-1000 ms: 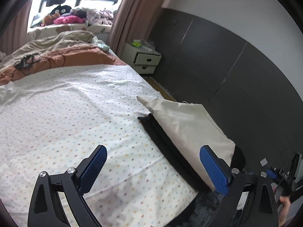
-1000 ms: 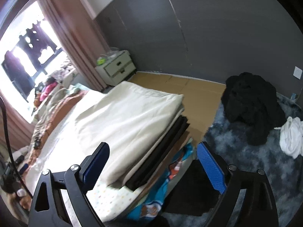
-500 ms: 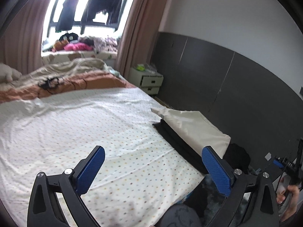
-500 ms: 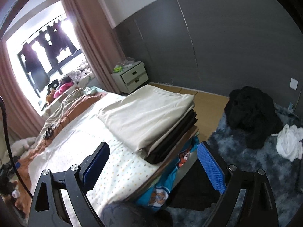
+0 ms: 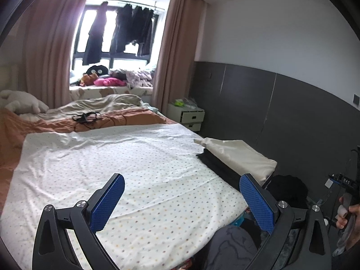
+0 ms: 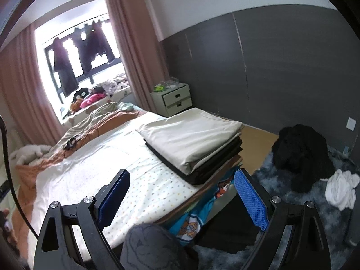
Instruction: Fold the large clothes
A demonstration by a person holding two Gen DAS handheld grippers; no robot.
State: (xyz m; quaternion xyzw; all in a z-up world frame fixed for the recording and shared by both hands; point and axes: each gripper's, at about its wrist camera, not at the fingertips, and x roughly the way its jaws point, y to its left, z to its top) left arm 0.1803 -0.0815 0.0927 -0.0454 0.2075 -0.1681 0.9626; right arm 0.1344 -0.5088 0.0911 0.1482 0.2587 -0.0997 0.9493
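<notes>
Status: both tools idle above bed edge. Left gripper [image 5: 180,202] has jaws wide apart, nothing held; right gripper [image 6: 182,199] likewise spread and empty. Folded stack [image 6: 193,141] sits at the right edge of the bed [image 5: 112,168]: cream item on top, dark items beneath, edges squared. Judged done for those pcs. Left to do, prob.: black pile [image 6: 301,155] and white garment [image 6: 342,189] on the shaggy rug [image 6: 281,191], well apart from the stack. Work surface: dotted sheet, mostly flat, bare. Room: curtains and window w/ hanging clothes at far end, nightstand [image 6: 173,100] beside bed, grey wall panels at right.
</notes>
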